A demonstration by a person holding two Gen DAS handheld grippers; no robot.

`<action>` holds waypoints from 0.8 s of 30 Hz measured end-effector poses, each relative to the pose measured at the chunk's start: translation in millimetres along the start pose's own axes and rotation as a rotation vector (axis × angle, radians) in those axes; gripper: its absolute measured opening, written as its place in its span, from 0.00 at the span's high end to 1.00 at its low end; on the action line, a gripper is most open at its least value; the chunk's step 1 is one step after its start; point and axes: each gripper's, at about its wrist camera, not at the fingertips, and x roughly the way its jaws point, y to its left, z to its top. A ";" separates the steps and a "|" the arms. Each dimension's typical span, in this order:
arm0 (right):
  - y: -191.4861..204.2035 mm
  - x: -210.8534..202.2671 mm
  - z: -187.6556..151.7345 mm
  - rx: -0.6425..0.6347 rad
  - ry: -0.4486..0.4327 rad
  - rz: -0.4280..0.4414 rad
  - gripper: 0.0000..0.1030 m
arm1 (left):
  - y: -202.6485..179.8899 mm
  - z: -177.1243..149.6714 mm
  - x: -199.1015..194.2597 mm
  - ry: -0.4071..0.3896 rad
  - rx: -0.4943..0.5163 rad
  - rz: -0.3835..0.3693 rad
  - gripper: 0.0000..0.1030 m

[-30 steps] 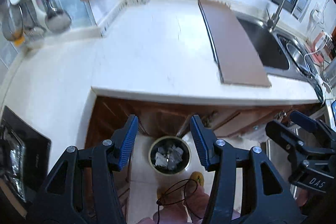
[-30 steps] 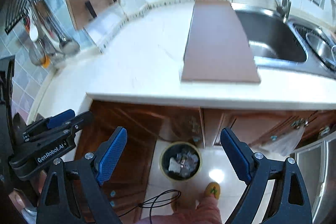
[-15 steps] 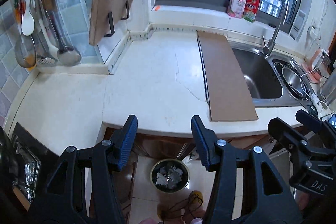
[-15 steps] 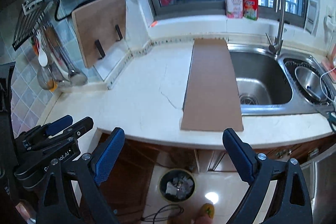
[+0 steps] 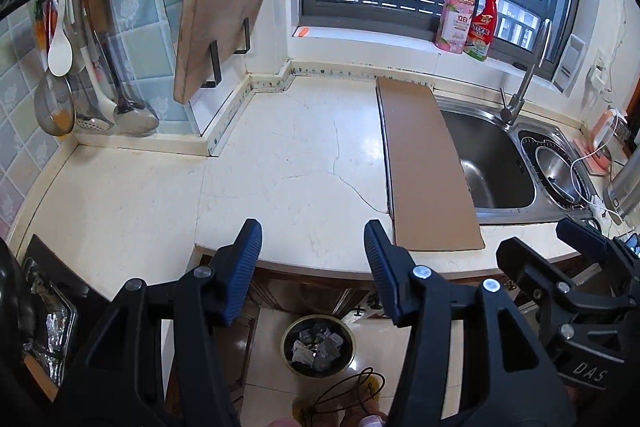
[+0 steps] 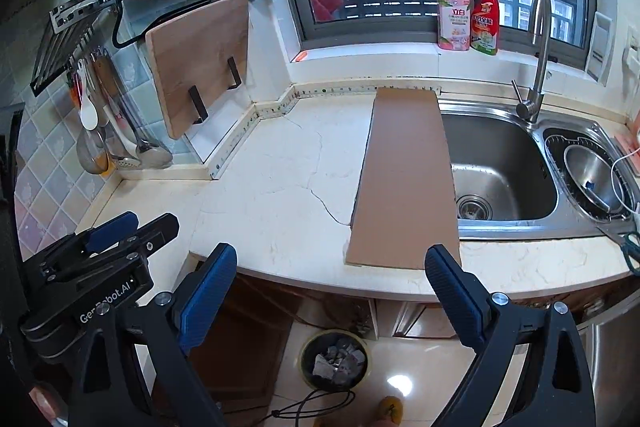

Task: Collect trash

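Observation:
A round trash bin (image 5: 318, 345) stands on the tiled floor below the counter edge, with crumpled paper scraps (image 5: 316, 341) inside; it also shows in the right wrist view (image 6: 335, 359). My left gripper (image 5: 312, 247) is open and empty, held above the counter's front edge. My right gripper (image 6: 330, 271) is open wide and empty, beside the left one. The right gripper's body shows at the right of the left wrist view (image 5: 568, 291); the left gripper's body shows at the left of the right wrist view (image 6: 96, 267).
A cream countertop (image 5: 288, 163) carries a long brown board (image 5: 424, 167) beside the steel sink (image 5: 492, 163). A cutting board (image 5: 220, 19) and utensils (image 5: 72, 75) hang on the left wall. Two bottles (image 5: 472, 19) stand on the sill. Wooden cabinets (image 6: 256, 339) lie below.
Both grippers have risen and tilted up from the bin toward the counter and window. The bin now sits lower and smaller in both views. Both stay open and empty.

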 end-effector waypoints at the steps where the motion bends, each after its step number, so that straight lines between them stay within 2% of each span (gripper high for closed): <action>1: 0.6 -0.2 1.0 -0.005 -0.003 -0.002 0.07 | 0.8 -0.1 0.0 0.000 0.000 -0.002 0.51; 24: 13.8 4.9 5.7 -0.023 -0.021 -0.011 0.06 | 0.3 4.8 4.4 0.006 -0.015 0.017 0.51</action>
